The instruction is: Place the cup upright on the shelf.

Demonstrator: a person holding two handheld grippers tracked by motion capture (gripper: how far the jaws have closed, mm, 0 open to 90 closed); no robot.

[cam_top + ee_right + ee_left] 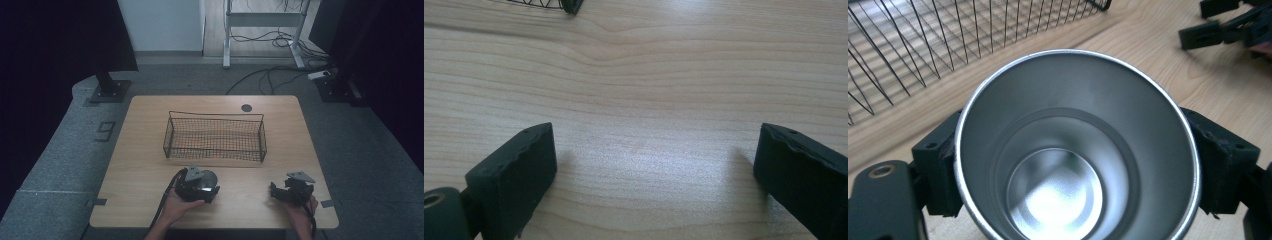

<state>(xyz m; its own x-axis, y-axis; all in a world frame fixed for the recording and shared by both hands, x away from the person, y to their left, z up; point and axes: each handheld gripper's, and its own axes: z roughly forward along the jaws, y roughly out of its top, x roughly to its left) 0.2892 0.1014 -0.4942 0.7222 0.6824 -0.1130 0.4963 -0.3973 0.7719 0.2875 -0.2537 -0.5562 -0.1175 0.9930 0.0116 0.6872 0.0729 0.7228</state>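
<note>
Steel cup (1075,150) sits closest to us in the left gripper view, mouth open toward the camera, its polished bottom catching light. Our left tongs (1075,165) are clamped on it: one black pad presses the cup's wall on each side, just under the rim. From the high view we note the cup (209,177) standing upright near the surface's near edge, left of centre, with our left hand (176,206) behind the left tongs (202,186).

Wire basket (215,136) stands in the middle of the surface (145,165), just beyond the cup and apart from it; its mesh wall (923,45) fills the upper left of the left gripper view.

Our right tongs (275,191) rest near the near right corner, well apart from the cup. In the right gripper view their jaws stand wide apart over bare wood (649,100), nothing between them. A corner of the basket (566,5) shows at the top edge there.
</note>
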